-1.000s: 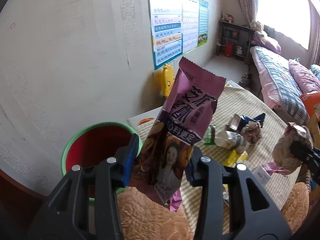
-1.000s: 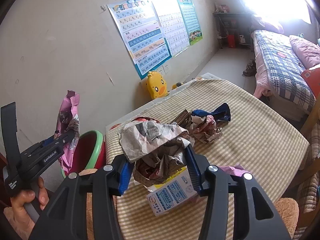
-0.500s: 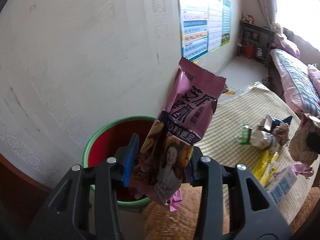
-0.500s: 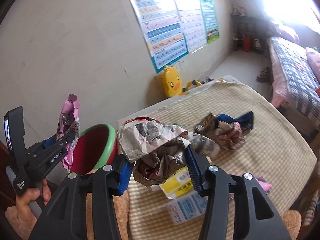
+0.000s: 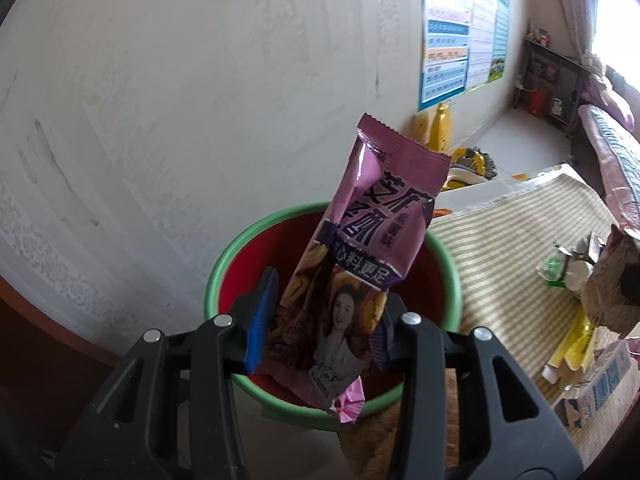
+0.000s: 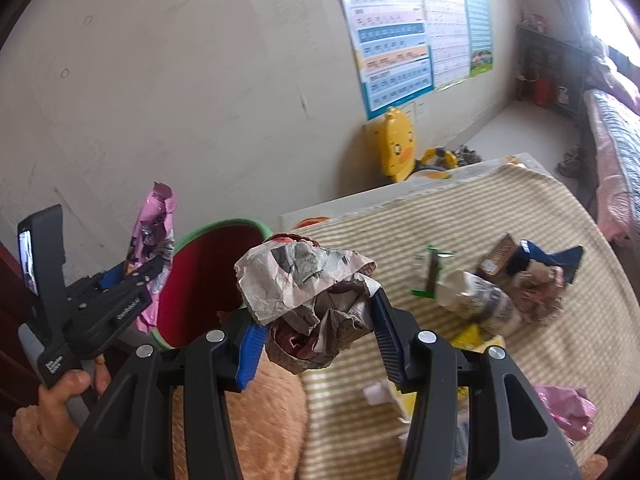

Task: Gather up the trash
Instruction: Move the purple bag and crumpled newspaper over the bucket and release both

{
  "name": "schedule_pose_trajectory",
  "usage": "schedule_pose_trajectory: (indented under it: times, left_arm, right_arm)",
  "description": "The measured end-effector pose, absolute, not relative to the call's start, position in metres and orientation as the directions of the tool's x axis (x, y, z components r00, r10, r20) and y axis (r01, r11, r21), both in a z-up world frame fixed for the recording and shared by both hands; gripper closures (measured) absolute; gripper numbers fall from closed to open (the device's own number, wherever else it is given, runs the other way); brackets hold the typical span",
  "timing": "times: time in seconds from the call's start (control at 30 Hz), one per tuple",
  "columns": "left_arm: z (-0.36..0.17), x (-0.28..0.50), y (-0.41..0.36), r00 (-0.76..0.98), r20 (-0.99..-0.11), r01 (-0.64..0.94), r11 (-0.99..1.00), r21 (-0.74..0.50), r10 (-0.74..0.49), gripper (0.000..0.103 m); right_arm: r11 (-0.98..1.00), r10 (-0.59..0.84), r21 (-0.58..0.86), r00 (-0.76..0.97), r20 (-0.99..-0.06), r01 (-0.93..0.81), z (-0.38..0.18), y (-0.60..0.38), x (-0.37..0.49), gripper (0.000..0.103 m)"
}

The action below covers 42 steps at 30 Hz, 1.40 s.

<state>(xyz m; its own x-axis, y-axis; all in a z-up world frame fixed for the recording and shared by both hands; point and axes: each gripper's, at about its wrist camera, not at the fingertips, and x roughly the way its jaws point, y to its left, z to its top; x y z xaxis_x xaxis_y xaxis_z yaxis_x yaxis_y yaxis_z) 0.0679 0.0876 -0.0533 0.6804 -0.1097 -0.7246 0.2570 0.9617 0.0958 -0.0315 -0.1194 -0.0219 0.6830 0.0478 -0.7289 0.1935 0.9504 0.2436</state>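
My left gripper (image 5: 320, 326) is shut on a purple snack wrapper (image 5: 360, 248) that stands upright right above the red bin with a green rim (image 5: 236, 248). From the right wrist view that left gripper (image 6: 128, 276) and its wrapper (image 6: 154, 220) hang at the bin's (image 6: 200, 280) left edge. My right gripper (image 6: 316, 340) is shut on a crumpled wad of newspaper (image 6: 304, 280), held just right of the bin over the table's near-left corner. The wad (image 5: 616, 280) shows at the right edge of the left wrist view.
The striped tablecloth (image 6: 500, 208) carries more trash: a crushed bottle (image 6: 480, 300), a dark blue wrapper (image 6: 560, 258), yellow packets (image 5: 576, 344), a small carton (image 5: 596, 392), a pink wrapper (image 6: 568, 404). A yellow duck toy (image 6: 396, 144) stands by the wall. A bed (image 6: 616, 136) lies at the right.
Both grippers have swung left toward the bin with their loads. The bin has come from the left edge to under the purple wrapper. Neither grip has changed.
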Motion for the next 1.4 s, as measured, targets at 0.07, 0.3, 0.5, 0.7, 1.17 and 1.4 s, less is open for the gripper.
schedule_pose_trajectory:
  times: [0.07,0.3,0.5,0.7,1.17,1.4]
  left_arm:
    - [-0.057,0.073,0.093,0.673,-0.732,0.244,0.966,0.088,-0.103,0.063]
    - [-0.074,0.085,0.11,0.638,-0.765,0.211,0.976,0.06,-0.09,0.063]
    - [-0.088,0.091,0.121,0.616,-0.784,0.195,0.979,0.06,-0.074,0.063]
    - [-0.095,0.098,0.129,0.599,-0.797,0.185,0.982,0.048,-0.074,0.063]
    - [-0.102,0.105,0.133,0.576,-0.811,0.192,0.981,0.016,-0.1,0.037]
    - [-0.098,0.104,0.138,0.582,-0.806,0.179,0.984,0.0,-0.106,0.027]
  right_arm:
    - [0.952,0.062,0.248,0.68,-0.731,0.179,-0.024,-0.115,-0.022,0.056]
    - [0.951,0.107,0.272,0.672,-0.733,0.145,-0.027,-0.099,0.007,0.055]
    - [0.953,0.146,0.286,0.672,-0.726,0.101,-0.024,-0.082,0.033,0.055]
    - [0.953,0.175,0.294,0.671,-0.721,0.068,-0.021,-0.064,0.053,0.055]
    - [0.956,0.198,0.293,0.671,-0.714,0.029,-0.022,-0.041,0.078,0.046]
    - [0.951,0.206,0.306,0.668,-0.715,0.035,-0.025,-0.042,0.078,0.04]
